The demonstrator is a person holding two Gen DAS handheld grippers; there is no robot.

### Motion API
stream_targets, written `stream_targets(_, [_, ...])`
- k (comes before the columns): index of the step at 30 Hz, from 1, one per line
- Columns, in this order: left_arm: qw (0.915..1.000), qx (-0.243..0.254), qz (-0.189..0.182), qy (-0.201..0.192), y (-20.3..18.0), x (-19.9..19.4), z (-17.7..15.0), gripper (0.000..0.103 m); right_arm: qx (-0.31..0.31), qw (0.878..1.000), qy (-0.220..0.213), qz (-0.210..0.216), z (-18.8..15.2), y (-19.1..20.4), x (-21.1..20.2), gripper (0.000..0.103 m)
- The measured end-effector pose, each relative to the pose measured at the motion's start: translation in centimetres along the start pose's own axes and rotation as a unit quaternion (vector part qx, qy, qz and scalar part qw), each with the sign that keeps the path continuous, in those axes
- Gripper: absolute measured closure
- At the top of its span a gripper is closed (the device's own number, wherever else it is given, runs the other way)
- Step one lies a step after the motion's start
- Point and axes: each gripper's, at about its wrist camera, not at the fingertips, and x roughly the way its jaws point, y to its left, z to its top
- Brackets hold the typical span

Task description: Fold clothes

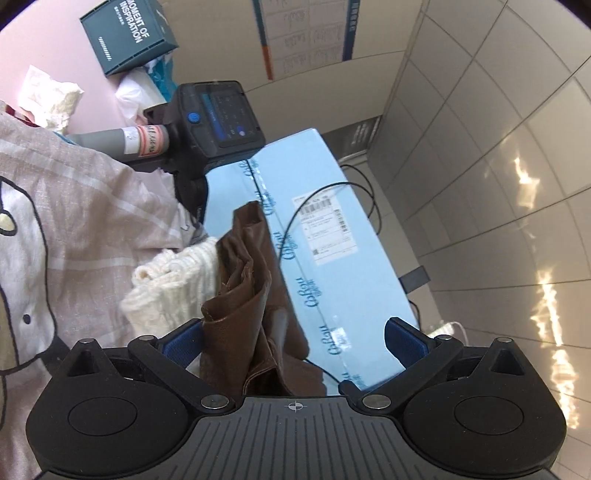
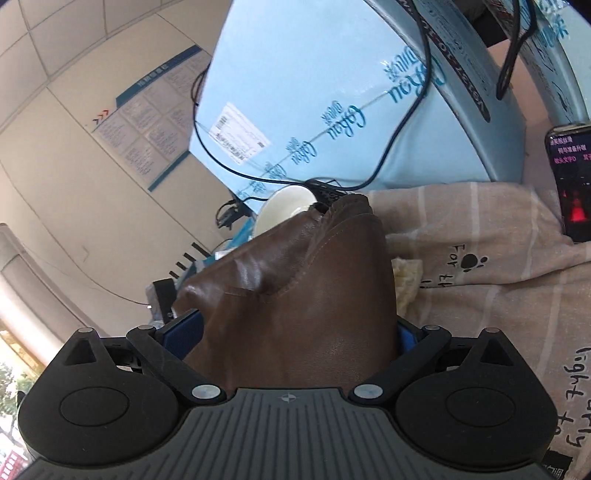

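Note:
A crumpled brown leather garment (image 1: 243, 295) hangs between the fingers of my left gripper (image 1: 293, 343), close against the left blue pad (image 1: 183, 341); the jaws stand wide apart, so it is open. In the right wrist view the same brown leather garment (image 2: 306, 295) fills the whole gap of my right gripper (image 2: 295, 334), whose jaws are spread just as wide, so it is open too. A cream knitted garment (image 1: 173, 284) lies on the bed just left of the leather; a corner of that knit (image 2: 406, 273) shows in the right wrist view.
The pink plaid bed cover (image 1: 74, 221) with cartoon print lies underneath. A big light blue cardboard box (image 1: 317, 229) with a black cable stands alongside. A black handheld device (image 1: 218, 118), a teal box (image 1: 129, 33) and crumpled tissue (image 1: 48, 96) sit farther off. A phone (image 2: 570, 184) and white bowl (image 2: 284, 206) are nearby.

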Motion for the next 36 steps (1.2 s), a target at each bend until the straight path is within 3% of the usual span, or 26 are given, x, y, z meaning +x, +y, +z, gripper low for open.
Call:
stream_targets(1, [0.9999,-0.001,-0.007,0.009,-0.1,0.4,0.1,0.0,-0.001,1.0,-0.004,0.018,0.0,0.3,-0.6,0.006])
stream_targets(3, [0.9992,-0.01,0.027,0.028,0.4,1.3,0.1,0.0,-0.013,0.999,-0.009,0.036,0.0,1.0,-1.3,0.007])
stream_targets(4, [0.9982,-0.016,0.048,0.034,0.8,1.6,0.1,0.003,-0.028,0.999,-0.007,0.023,-0.1,1.4,-1.2,0.009])
stream_targets(5, [0.9976,-0.018,0.057,0.034,1.0,1.7,0.1,0.007,-0.042,0.999,-0.005,0.004,-0.3,1.7,-0.9,0.018])
stream_targets(6, [0.9974,-0.013,0.063,0.033,1.0,1.8,0.1,0.017,-0.056,0.998,-0.005,-0.027,-0.7,1.8,-0.4,0.025])
stream_targets(8, [0.9959,0.021,0.084,0.026,0.6,1.9,-0.2,0.041,-0.082,0.993,-0.004,-0.09,-1.5,1.9,0.7,0.062])
stream_targets(9, [0.994,0.04,0.099,0.023,0.3,2.0,-0.4,0.06,-0.09,0.989,-0.004,-0.114,-2.0,1.9,1.1,0.069])
stream_targets(13, [0.9866,0.111,0.12,0.01,-0.9,2.2,-1.1,0.075,-0.131,0.982,-0.031,-0.13,-3.3,3.1,0.4,0.088])
stream_targets(16, [0.9784,0.172,0.115,-0.007,-2.5,1.6,-2.0,0.078,-0.178,0.973,-0.055,-0.137,-4.3,5.5,-1.2,0.09])
stream_targets(20, [0.9699,0.218,0.107,-0.022,-3.8,-0.5,-3.2,0.079,-0.197,0.97,-0.076,-0.122,-5.4,8.5,-3.7,0.092])
stream_targets(25, [0.9712,0.222,0.079,-0.038,-5.6,-5.6,-5.6,0.079,-0.196,0.974,-0.081,-0.079,-7.4,11.0,-9.3,0.092])
stream_targets(30, [0.9753,0.218,0.029,0.017,-7.6,-7.7,-8.9,0.079,-0.155,0.982,-0.082,-0.072,-9.0,10.5,-16.3,0.092])
stream_targets(36, [0.9593,0.25,-0.016,0.13,-10.6,-4.4,-15.0,0.079,-0.094,0.981,-0.107,-0.131,-10.3,6.1,-24.1,0.092])
